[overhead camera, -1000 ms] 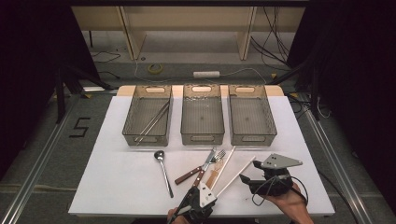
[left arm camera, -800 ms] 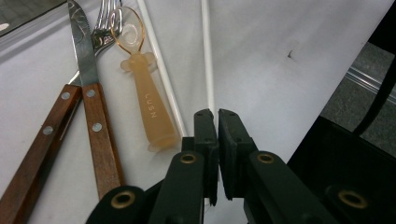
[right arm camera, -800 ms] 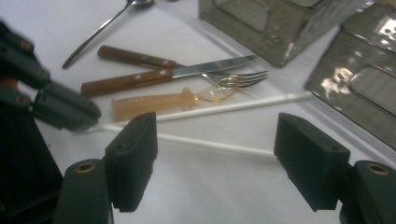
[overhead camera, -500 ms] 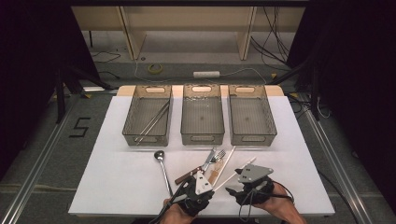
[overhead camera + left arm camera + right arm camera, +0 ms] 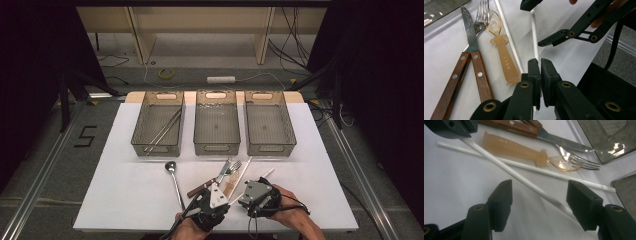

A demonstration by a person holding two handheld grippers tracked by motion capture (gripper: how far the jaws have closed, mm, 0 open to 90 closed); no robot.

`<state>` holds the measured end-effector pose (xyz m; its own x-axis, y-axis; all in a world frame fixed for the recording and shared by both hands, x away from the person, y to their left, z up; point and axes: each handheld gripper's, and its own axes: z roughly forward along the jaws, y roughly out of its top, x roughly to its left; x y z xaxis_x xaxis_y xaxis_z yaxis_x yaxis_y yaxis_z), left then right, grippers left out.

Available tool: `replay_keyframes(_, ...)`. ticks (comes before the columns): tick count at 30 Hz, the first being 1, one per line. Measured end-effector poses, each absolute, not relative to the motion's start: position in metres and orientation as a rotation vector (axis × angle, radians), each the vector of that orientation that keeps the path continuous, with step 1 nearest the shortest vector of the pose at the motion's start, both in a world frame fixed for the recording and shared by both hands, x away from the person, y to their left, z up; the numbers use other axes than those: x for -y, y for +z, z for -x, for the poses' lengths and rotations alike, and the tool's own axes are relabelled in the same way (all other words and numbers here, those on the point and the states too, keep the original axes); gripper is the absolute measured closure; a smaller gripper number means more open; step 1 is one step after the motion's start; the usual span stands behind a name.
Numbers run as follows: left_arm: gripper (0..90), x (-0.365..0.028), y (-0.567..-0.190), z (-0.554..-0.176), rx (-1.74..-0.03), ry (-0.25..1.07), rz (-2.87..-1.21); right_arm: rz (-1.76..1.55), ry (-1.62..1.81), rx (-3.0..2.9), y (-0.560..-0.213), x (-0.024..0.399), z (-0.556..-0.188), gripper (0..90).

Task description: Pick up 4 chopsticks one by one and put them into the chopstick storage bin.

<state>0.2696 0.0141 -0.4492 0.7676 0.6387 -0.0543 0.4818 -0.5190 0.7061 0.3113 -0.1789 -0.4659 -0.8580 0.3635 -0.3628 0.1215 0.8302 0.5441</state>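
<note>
My left gripper (image 5: 540,61) is shut on the near end of a white chopstick (image 5: 534,37) that lies on the white table. My right gripper (image 5: 539,192) is open and its jaws have just been closing. They straddle the same chopstick (image 5: 524,181) farther along, pads apart from it. From above, the left gripper (image 5: 230,198) and right gripper (image 5: 244,189) sit close together at the front edge. A second white chopstick (image 5: 564,176) crosses under the first. Beside them lie an amber plastic spoon (image 5: 505,62), a wooden-handled knife (image 5: 471,37) and a fork (image 5: 584,163).
Three smoky plastic trays stand in a row at the back: the left tray (image 5: 140,131) with long metal sticks in it, the middle tray (image 5: 199,125) and the right tray (image 5: 291,127). A metal spoon (image 5: 173,176) lies left of the pile.
My right gripper has moved left and down from the right side to the chopstick beside the left gripper, and its jaws have narrowed. The left gripper has stayed put, still shut.
</note>
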Motion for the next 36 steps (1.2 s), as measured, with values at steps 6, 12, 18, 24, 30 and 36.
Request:
replay_keyframes(6,86.3,-0.014,-0.444,-0.27,-0.828,0.275,-2.214,-0.293,0.688,-2.517,-0.468,0.176,-0.31,47.2)
replay_keyframes(12,86.3,-0.015,-0.442,-0.272,-0.828,0.273,-2.207,-0.228,0.678,-2.478,-0.469,0.174,-0.308,60.3)
replay_keyframes(18,86.1,-0.018,-0.435,-0.274,-0.817,0.278,-2.192,-0.091,0.626,-2.439,-0.467,0.174,-0.304,72.1)
replay_keyframes(24,85.3,-0.023,-0.425,-0.28,-0.797,0.295,-2.138,0.11,0.529,-2.325,-0.463,0.172,-0.299,80.8)
replay_keyframes(30,69.8,-0.037,-0.413,-0.288,-0.808,0.254,-2.028,0.175,0.482,-2.228,-0.454,0.169,-0.297,86.0)
replay_keyframes(36,48.3,-0.057,-0.4,-0.29,-0.831,0.277,-1.922,0.161,0.506,-2.218,-0.446,0.173,-0.299,86.3)
